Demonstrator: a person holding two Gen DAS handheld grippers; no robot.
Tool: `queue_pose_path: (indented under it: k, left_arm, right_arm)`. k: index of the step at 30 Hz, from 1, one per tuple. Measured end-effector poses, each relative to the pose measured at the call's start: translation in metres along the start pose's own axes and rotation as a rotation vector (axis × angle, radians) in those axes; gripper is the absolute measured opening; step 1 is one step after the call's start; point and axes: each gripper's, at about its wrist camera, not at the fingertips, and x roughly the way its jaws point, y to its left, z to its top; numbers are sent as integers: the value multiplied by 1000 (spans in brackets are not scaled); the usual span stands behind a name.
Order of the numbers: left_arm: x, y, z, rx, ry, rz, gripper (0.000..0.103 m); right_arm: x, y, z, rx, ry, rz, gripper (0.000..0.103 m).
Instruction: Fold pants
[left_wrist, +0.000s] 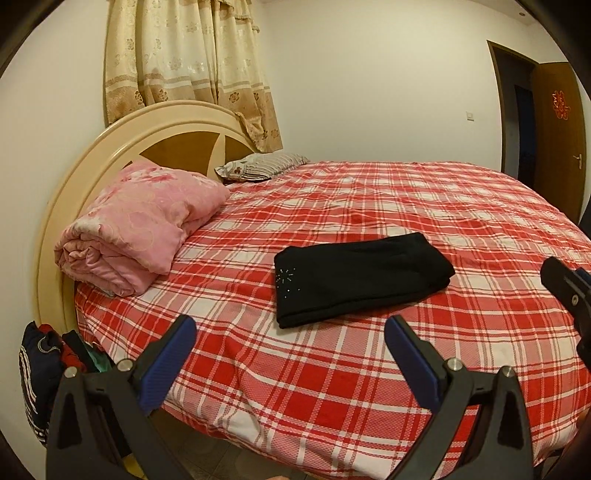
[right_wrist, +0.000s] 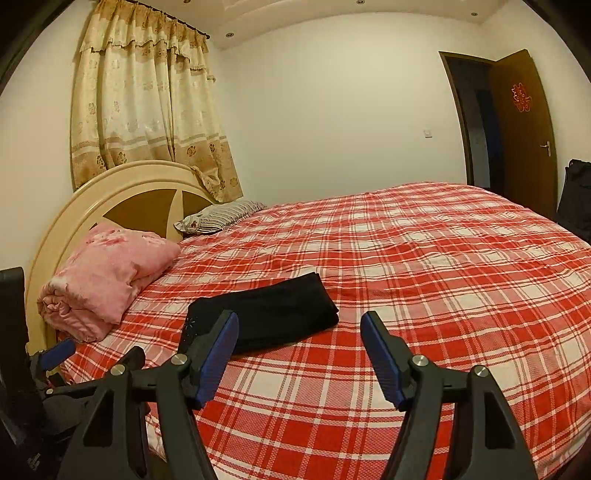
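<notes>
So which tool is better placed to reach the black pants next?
Probably right: the pants lie just past the open right tool, one finger overlapping them. The open left tool sits further back.

left tool (left_wrist: 290, 336): black frame | blue pads | silver screws | right tool (right_wrist: 299, 330): same

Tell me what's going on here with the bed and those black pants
A person holds two sets of tongs over a bed with a red plaid sheet. The black pants already lie folded into a compact rectangle on the sheet. The left tongs and right tongs are both open and hold nothing, clear of the pants. A folded pink quilt sits by the headboard.
</notes>
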Motion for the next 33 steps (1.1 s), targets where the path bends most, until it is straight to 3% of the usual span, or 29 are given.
queue_pose_path:
  k: [20,25,33]
  left_arm:
    - [-3,-4,1,43,-37,20,103]
    - [-2,-4,2,26,-19,-38,103]
    - [-1,-8,0,31,-28,-55,103]
  right_arm:
    - [4,-3,-4,3,12,-4,70]
    - [3,-4,-5,2,12,-6,70]
    - [4,-8,-5,15,21,-7,70]
